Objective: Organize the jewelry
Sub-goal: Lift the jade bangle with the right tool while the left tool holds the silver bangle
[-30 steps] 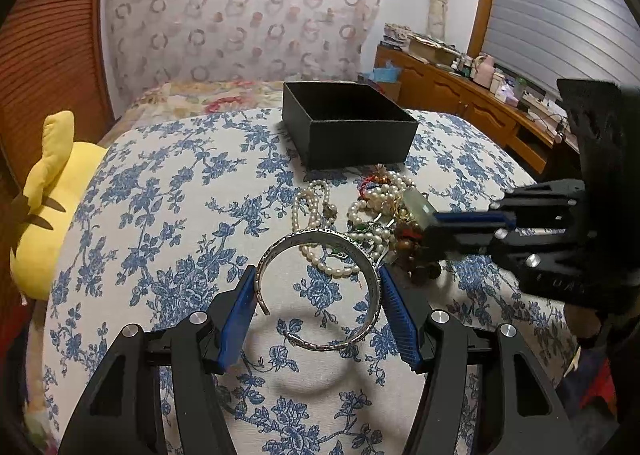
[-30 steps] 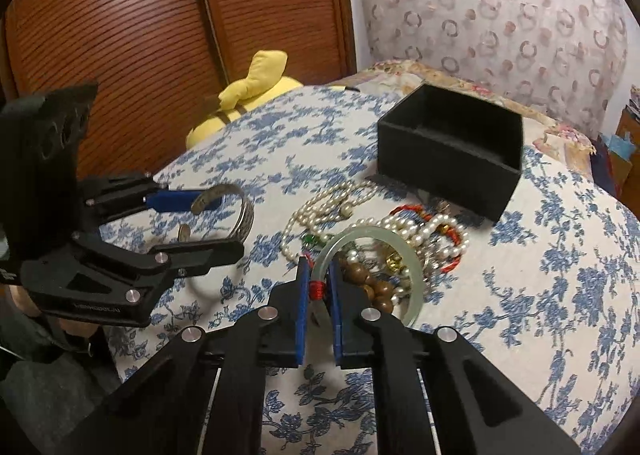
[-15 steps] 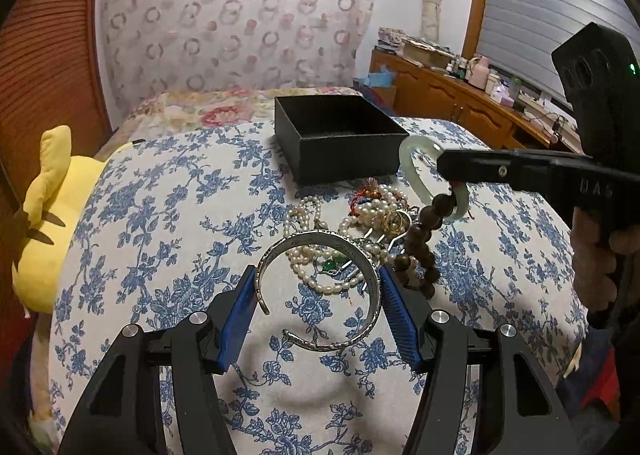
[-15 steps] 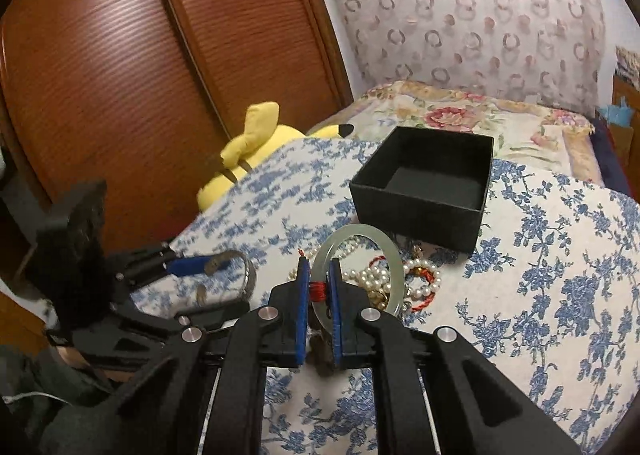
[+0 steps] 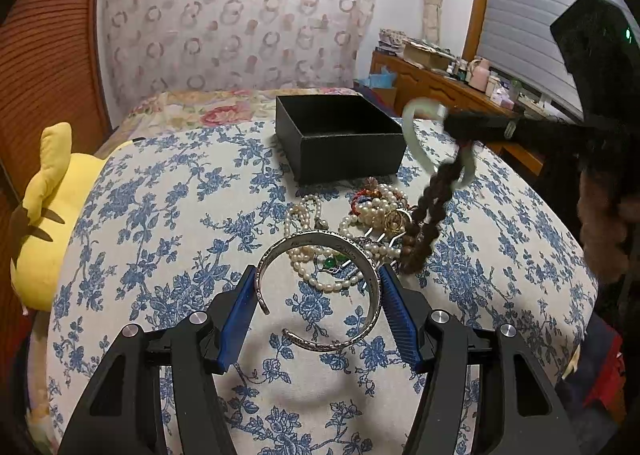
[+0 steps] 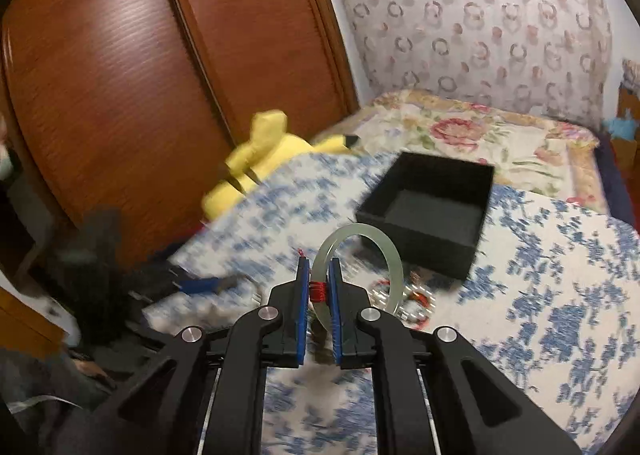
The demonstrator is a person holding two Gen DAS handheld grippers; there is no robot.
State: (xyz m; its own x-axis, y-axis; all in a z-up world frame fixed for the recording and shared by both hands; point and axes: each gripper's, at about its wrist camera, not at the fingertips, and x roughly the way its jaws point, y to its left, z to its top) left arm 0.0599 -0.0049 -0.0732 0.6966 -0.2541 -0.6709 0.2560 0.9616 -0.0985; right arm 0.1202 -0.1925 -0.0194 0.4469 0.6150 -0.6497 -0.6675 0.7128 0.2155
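while the left tongs (image 5: pixel 318 311) stand wide apart, their ribbed blue pads flank an open silver cuff bangle (image 5: pixel 320 289) that rests on the bed's floral blue-and-cream cover (image 5: pixel 168 215); whether the pads press it cannot be told. right tongs (image 6: pixel 319 305) are clenched on a smooth pale green jade bangle (image 6: pixel 358 241) at its red thread wrap, held in the air beside the square black box (image 6: pixel 430 211), which sits open. a string of brown wooden beads (image 5: pixel 428 215) hangs from this bangle. pearl strands (image 5: pixel 320 259) lie tangled in a heap below. the right wrist view is motion-blurred, so the heap is hard to make out there. a yellow plush toy (image 5: pixel 44 207) lies at the cover's edge.
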